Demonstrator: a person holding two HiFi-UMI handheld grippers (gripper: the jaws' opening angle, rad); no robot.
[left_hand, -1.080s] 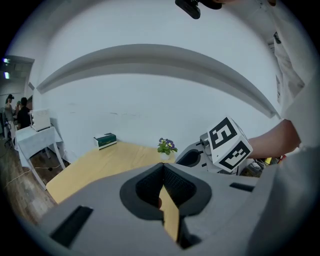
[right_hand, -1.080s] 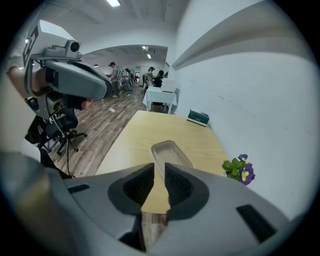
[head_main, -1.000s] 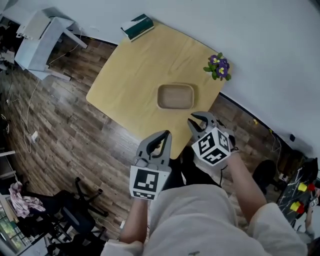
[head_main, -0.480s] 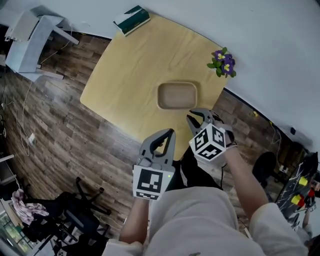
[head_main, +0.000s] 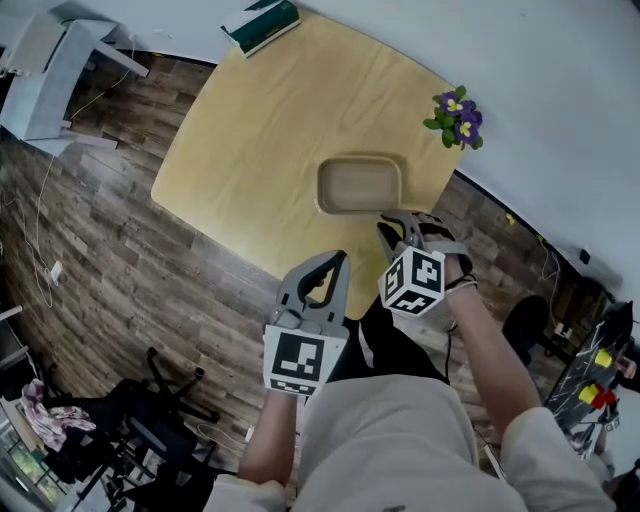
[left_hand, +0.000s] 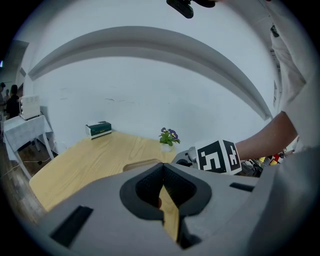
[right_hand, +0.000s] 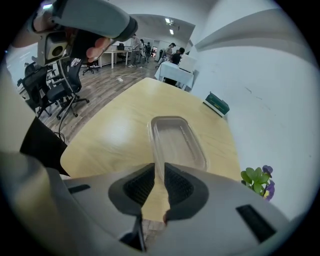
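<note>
While both tools have eased forward over the last second, neither has changed its grip: the left tool has its jaws brought together at the tips with nothing between them, and the right tool keeps only a narrow slit between its jaws, also empty. What has changed is how near they are to the shallow tray, which lies alone and empty toward the near corner of the wooden counter. Seen from the head, the right tool's tips now hang just beside the tray's near rim, apparently above it and not touching, where a moment ago there was a clearer gap. In the right gripper view the tray has grown larger and now lies lengthwise, straight ahead of the slit. The left tool is farther back, over the counter's near edge and to the left of the tray. Its own view has swung round, so that the tray's rim now just shows above its jaws where it did not before. A small potted flower stands at the counter's right corner and a green box at the far corner, both well apart from the tray. So the right tool looks lined up on the tray, though it would have to open wider to take the rim.
</note>
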